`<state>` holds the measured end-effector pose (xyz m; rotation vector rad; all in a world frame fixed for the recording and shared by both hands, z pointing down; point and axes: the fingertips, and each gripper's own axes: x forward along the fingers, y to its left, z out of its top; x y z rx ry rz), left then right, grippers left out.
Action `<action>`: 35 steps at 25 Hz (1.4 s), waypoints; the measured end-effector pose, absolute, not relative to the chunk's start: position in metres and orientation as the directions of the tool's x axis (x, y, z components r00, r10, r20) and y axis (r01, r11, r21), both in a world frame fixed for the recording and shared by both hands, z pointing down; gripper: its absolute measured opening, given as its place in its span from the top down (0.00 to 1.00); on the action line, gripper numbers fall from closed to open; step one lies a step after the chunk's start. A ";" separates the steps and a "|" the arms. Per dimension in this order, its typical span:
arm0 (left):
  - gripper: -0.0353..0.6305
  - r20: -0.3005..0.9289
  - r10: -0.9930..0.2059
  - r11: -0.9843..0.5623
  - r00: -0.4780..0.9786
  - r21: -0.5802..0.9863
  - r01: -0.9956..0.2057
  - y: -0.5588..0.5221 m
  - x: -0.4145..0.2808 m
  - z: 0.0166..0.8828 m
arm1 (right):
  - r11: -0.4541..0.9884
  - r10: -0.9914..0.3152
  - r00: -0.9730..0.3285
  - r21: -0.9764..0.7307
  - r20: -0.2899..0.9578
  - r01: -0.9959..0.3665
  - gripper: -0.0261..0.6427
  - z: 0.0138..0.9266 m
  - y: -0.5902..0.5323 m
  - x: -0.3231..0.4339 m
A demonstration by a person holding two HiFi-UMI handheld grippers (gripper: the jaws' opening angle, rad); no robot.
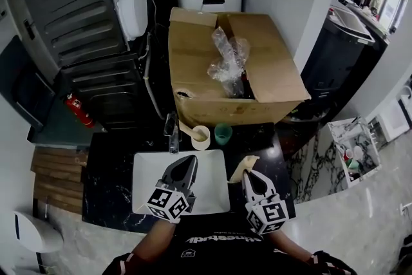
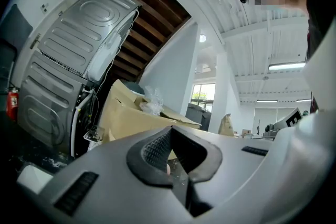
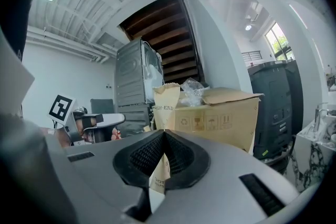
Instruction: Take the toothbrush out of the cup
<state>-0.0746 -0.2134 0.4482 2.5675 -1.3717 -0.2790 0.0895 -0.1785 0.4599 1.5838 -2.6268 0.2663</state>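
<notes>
Currently both tools are held low over the near edge of the counter (image 1: pixel 109 170), short of the task's things, which suits a ready position ahead of a reach. The left gripper (image 1: pixel 190 160) hangs over the white sink (image 1: pixel 145 193), jaws closed together with nothing between them. The right gripper (image 1: pixel 248 174) is likewise clenched. A fold of tan paper (image 1: pixel 243 165) stands upright at its tips, and it cannot be told whether the tips nip it or merely face it. The toothbrush (image 1: pixel 187 129) sits in the cream cup (image 1: pixel 202 138), its pale handle leaning over the rim toward the faucet (image 1: pixel 172 133); that lean probably leaves the handle free for a pinch. A green cup (image 1: pixel 223 133) stands just beside the cream one, both at the far rim of the sink, in front of the open cardboard box (image 1: pixel 193 67), which holds crumpled clear plastic (image 1: pixel 226 64). Extraction has not begun. Legible writing: the paper carries "GH-END", the first letters curving out of sight, and the smaller print below is too cut off to read. The box face shows handling pictograms (image 3: pixel 207 122) and no readable words. White print on the person's dark shirt (image 1: pixel 212 238) is too blurred to read.
</notes>
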 end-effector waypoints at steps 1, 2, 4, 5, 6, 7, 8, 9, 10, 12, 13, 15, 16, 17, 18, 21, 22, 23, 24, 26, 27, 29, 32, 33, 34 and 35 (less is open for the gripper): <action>0.93 -0.074 -0.833 -0.545 0.549 0.284 -0.789 -0.213 -0.075 0.447 | 0.458 -0.870 -0.471 -0.118 0.144 -0.881 0.91 0.462 -0.179 0.088; 0.93 -0.079 -0.830 -0.549 0.552 0.290 -0.784 -0.213 -0.076 0.446 | 0.459 -0.869 -0.472 -0.119 0.147 -0.881 0.91 0.464 -0.180 0.087; 0.93 -0.079 -0.830 -0.550 0.553 0.290 -0.783 -0.213 -0.076 0.446 | 0.461 -0.867 -0.475 -0.120 0.153 -0.879 0.91 0.467 -0.180 0.085; 0.93 -0.077 -0.831 -0.548 0.551 0.285 -0.786 -0.213 -0.076 0.447 | 0.462 -0.866 -0.476 -0.122 0.152 -0.879 0.91 0.467 -0.180 0.083; 0.93 -0.075 -0.832 -0.547 0.550 0.279 -0.789 -0.213 -0.076 0.448 | 0.463 -0.865 -0.478 -0.124 0.150 -0.878 0.91 0.466 -0.180 0.082; 0.92 -0.075 -0.831 -0.549 0.552 0.277 -0.789 -0.213 -0.076 0.448 | 0.466 -0.865 -0.480 -0.125 0.147 -0.876 0.91 0.465 -0.180 0.081; 0.92 -0.076 -0.828 -0.552 0.555 0.278 -0.786 -0.213 -0.075 0.448 | 0.468 -0.863 -0.483 -0.124 0.145 -0.875 0.91 0.465 -0.180 0.080; 0.91 -0.079 -0.826 -0.556 0.558 0.283 -0.782 -0.214 -0.076 0.449 | 0.471 -0.862 -0.485 -0.123 0.144 -0.873 0.91 0.465 -0.180 0.079; 0.87 -0.084 -0.825 -0.557 0.559 0.289 -0.779 -0.214 -0.076 0.449 | 0.473 -0.862 -0.487 -0.122 0.142 -0.873 0.91 0.465 -0.181 0.078; 0.80 -0.096 -0.828 -0.553 0.552 0.297 -0.778 -0.215 -0.080 0.447 | 0.475 -0.861 -0.489 -0.122 0.141 -0.872 0.91 0.465 -0.181 0.077; 0.76 -0.101 -0.831 -0.549 0.546 0.299 -0.781 -0.215 -0.082 0.447 | 0.475 -0.860 -0.490 -0.123 0.141 -0.871 0.91 0.465 -0.181 0.076; 0.69 -0.108 -0.834 -0.546 0.541 0.305 -0.780 -0.217 -0.084 0.448 | 0.476 -0.859 -0.491 -0.123 0.144 -0.871 0.91 0.466 -0.180 0.076; 0.67 -0.110 -0.833 -0.547 0.543 0.311 -0.777 -0.218 -0.084 0.449 | 0.477 -0.859 -0.491 -0.123 0.145 -0.871 0.91 0.467 -0.180 0.076; 0.64 -0.110 -0.833 -0.547 0.542 0.316 -0.775 -0.219 -0.085 0.451 | 0.477 -0.859 -0.491 -0.121 0.146 -0.871 0.91 0.468 -0.180 0.076; 0.63 -0.109 -0.834 -0.544 0.540 0.318 -0.776 -0.219 -0.085 0.452 | 0.477 -0.859 -0.490 -0.120 0.146 -0.871 0.91 0.468 -0.179 0.076; 0.63 -0.099 -0.841 -0.534 0.532 0.308 -0.787 -0.222 -0.087 0.457 | 0.477 -0.860 -0.491 -0.118 0.142 -0.871 0.91 0.466 -0.180 0.077; 0.63 -0.092 -0.843 -0.531 0.530 0.307 -0.790 -0.223 -0.087 0.459 | 0.477 -0.860 -0.491 -0.120 0.142 -0.870 0.91 0.467 -0.179 0.077; 0.63 -0.084 -0.844 -0.528 0.530 0.306 -0.792 -0.226 -0.087 0.462 | 0.478 -0.859 -0.492 -0.122 0.142 -0.870 0.91 0.468 -0.179 0.077; 0.63 -0.075 -0.846 -0.523 0.528 0.305 -0.795 -0.228 -0.087 0.466 | 0.478 -0.859 -0.492 -0.123 0.142 -0.870 0.91 0.469 -0.179 0.077; 0.63 -0.055 -0.854 -0.508 0.517 0.305 -0.806 -0.237 -0.089 0.475 | 0.479 -0.858 -0.493 -0.123 0.144 -0.869 0.91 0.470 -0.179 0.078; 0.63 -0.044 -0.859 -0.497 0.510 0.306 -0.812 -0.242 -0.090 0.480 | 0.479 -0.857 -0.494 -0.123 0.145 -0.869 0.91 0.471 -0.179 0.078; 0.63 -0.016 -0.869 -0.476 0.495 0.306 -0.825 -0.252 -0.093 0.492 | 0.479 -0.857 -0.494 -0.123 0.147 -0.869 0.91 0.471 -0.178 0.079; 0.63 0.032 -0.881 -0.439 0.471 0.315 -0.842 -0.270 -0.095 0.512 | 0.478 -0.857 -0.493 -0.127 0.148 -0.869 0.91 0.472 -0.177 0.081; 0.63 0.049 -0.885 -0.425 0.462 0.320 -0.847 -0.278 -0.096 0.520 | 0.476 -0.858 -0.492 -0.128 0.149 -0.870 0.91 0.472 -0.177 0.082; 0.63 0.067 -0.889 -0.409 0.453 0.326 -0.852 -0.285 -0.096 0.528 | 0.475 -0.858 -0.491 -0.130 0.150 -0.870 0.91 0.473 -0.177 0.084; 0.63 0.082 -0.893 -0.393 0.442 0.334 -0.857 -0.293 -0.097 0.535 | 0.473 -0.859 -0.489 -0.131 0.151 -0.871 0.91 0.473 -0.176 0.085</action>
